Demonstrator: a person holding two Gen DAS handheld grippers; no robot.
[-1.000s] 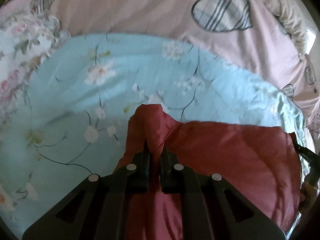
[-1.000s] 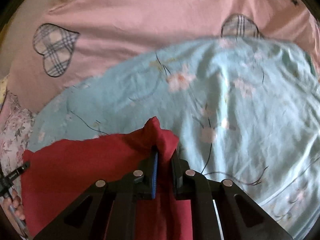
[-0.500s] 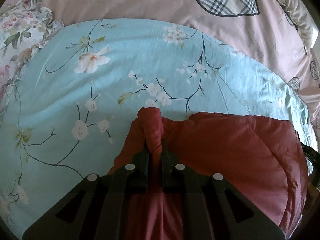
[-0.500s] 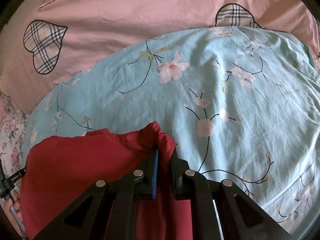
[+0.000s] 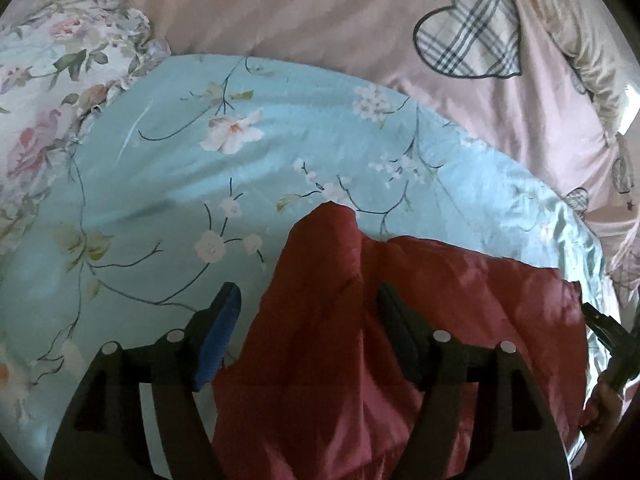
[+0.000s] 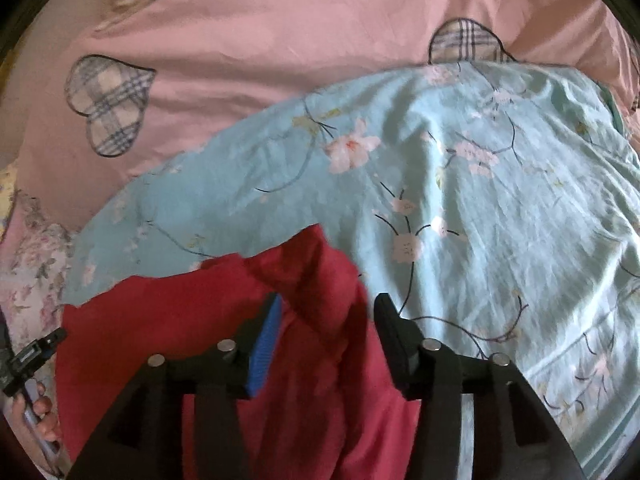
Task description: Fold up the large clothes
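Observation:
A dark red padded garment (image 5: 460,320) lies folded on a light blue flowered quilt (image 5: 180,200). In the left wrist view its left corner rises as a peak between the spread fingers of my left gripper (image 5: 306,296), whose jaws are opening and whose pads no longer press the cloth. In the right wrist view the red garment (image 6: 160,328) fills the lower left, and its right corner stands between the fingers of my right gripper (image 6: 326,302), also opening and clear of the fabric. The other gripper shows at each view's edge.
Under the blue quilt (image 6: 500,200) lies a pink sheet with plaid hearts (image 6: 240,60). A rose-patterned pillow (image 5: 48,92) sits at the far left. A person's hand (image 6: 40,416) holds the left gripper's handle at the lower left of the right wrist view.
Both grippers were shut on the red garment's two corners; now both have spread their fingers and let the cloth go. Both have drawn back slightly from the quilt.

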